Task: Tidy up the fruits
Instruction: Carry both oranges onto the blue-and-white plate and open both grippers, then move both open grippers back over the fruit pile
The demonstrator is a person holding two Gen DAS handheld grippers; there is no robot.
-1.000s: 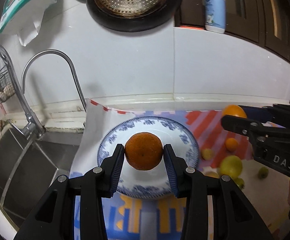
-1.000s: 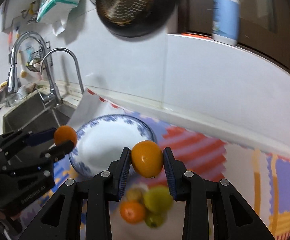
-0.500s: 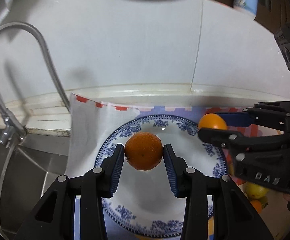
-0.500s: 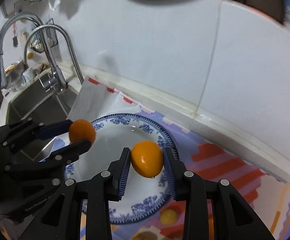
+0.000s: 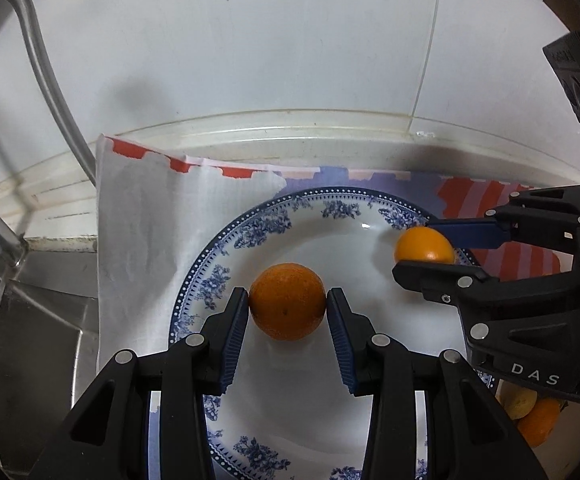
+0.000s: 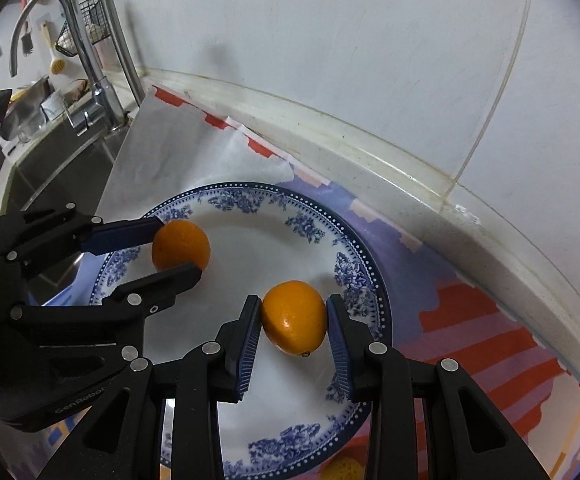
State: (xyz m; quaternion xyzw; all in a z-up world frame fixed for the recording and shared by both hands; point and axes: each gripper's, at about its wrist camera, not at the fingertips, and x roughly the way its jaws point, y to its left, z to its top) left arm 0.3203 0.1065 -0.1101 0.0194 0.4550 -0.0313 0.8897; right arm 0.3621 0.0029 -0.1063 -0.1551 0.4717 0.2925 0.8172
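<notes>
Two tools are over one blue-and-white plate, and each has one fruit in its grip. In the left wrist view the left tool has its jaws narrowed onto a round, dark orange, both blue pads pressed against its sides; the fruit sits over the near-left part of the plate's white well, and whether it touches the plate cannot be told. In the right wrist view the right tool is likewise closed down on a lighter, more oval orange fruit, pads against both sides, over the right half of the plate near its rim. Each tool also shows in the other's camera, coming in from the side with its fruit between its fingers.

Two more fruits lie on the surface past the plate's near-right edge in the left view: one yellowish and one orange, touching or nearly so, both partly hidden behind the right tool. One patterned mat in red, purple and white lies under the plate. One curved faucet stands at the far left beside one steel sink.
</notes>
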